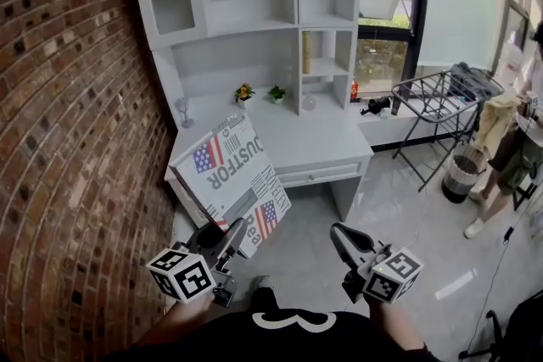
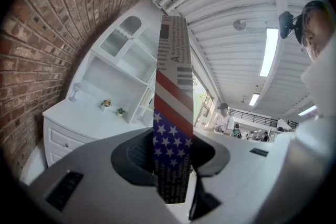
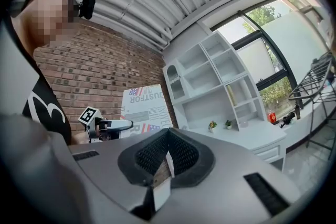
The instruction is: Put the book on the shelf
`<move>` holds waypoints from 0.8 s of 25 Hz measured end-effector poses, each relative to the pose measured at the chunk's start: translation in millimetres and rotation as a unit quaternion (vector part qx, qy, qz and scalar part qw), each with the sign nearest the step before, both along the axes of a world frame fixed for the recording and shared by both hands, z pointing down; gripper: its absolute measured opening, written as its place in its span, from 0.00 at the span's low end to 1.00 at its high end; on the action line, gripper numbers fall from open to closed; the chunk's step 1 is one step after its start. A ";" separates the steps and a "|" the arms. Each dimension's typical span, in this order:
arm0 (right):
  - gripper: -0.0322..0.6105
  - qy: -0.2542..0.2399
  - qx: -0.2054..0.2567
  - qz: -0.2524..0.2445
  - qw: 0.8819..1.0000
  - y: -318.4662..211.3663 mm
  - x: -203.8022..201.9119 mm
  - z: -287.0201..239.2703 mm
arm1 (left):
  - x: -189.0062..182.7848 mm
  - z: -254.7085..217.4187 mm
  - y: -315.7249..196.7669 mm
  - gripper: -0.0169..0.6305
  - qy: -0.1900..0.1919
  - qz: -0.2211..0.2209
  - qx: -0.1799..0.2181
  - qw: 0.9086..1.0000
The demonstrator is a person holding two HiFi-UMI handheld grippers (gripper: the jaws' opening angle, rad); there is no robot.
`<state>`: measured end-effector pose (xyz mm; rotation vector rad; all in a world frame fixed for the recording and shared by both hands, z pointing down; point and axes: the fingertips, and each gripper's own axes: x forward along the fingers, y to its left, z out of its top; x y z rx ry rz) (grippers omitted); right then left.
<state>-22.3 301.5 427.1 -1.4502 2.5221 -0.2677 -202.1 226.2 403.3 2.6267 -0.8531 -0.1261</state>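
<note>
Red, white and blue book (image 1: pixel 229 182) is pinched tight in my left gripper (image 1: pixel 233 233), tilted up in front of the white desk (image 1: pixel 314 140) (beside the brick wall (image 1: pixel 59 140)). My right gripper (image 1: pixel 341 237) is squeezed together, holding nothing.

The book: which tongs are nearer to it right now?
Left. The left tongs are clamped on the book at its lower corner; the right tongs, shut on nothing, sit off to its right, not touching it.
</note>
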 end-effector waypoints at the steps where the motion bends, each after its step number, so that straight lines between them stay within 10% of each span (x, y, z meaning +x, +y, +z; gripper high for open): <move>1: 0.07 -0.002 -0.001 0.003 1.000 -1.6 1.5 -2.0 | 2.8 -0.4 -3.4 0.26 0.001 0.003 0.001 1.000; 20: 0.07 -0.020 -0.065 0.003 0.998 -152.5 9.6 16.9 | 15.0 39.1 -155.9 0.26 0.015 -0.001 -0.048 0.999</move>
